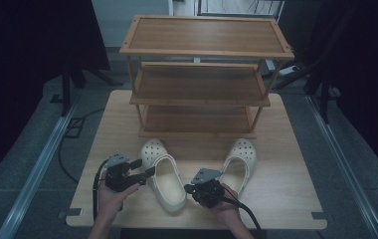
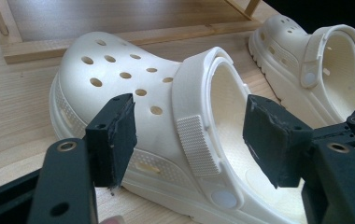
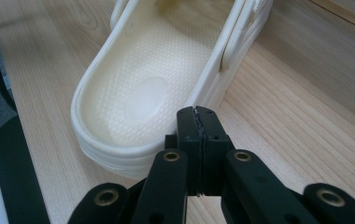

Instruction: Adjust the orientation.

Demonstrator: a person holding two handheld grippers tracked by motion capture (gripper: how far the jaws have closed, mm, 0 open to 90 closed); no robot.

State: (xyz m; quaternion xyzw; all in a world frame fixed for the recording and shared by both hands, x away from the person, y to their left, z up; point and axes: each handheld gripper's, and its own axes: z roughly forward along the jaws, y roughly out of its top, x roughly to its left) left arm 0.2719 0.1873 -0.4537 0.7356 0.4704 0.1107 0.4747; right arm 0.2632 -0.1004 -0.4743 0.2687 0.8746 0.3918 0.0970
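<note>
Two cream clogs lie on the table (image 1: 281,164) before the wooden rack (image 1: 199,74) in the high view: left clog (image 1: 163,172), right clog (image 1: 239,164). In the left gripper view, the left gripper (image 2: 189,140) straddles the left clog's wall, pads apart. In the right gripper view, the right gripper (image 3: 197,135) is pressed together, empty, beside the right clog's heel.

Table (image 1: 286,189): clogs (image 1: 164,174), wooden rack (image 1: 199,74)

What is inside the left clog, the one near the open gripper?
Nothing lies inside the left clog: its textured footbed shows bare through the heel opening. The toe part is covered by the perforated upper, so that space stays unseen. The left gripper stands open around its strap.
</note>
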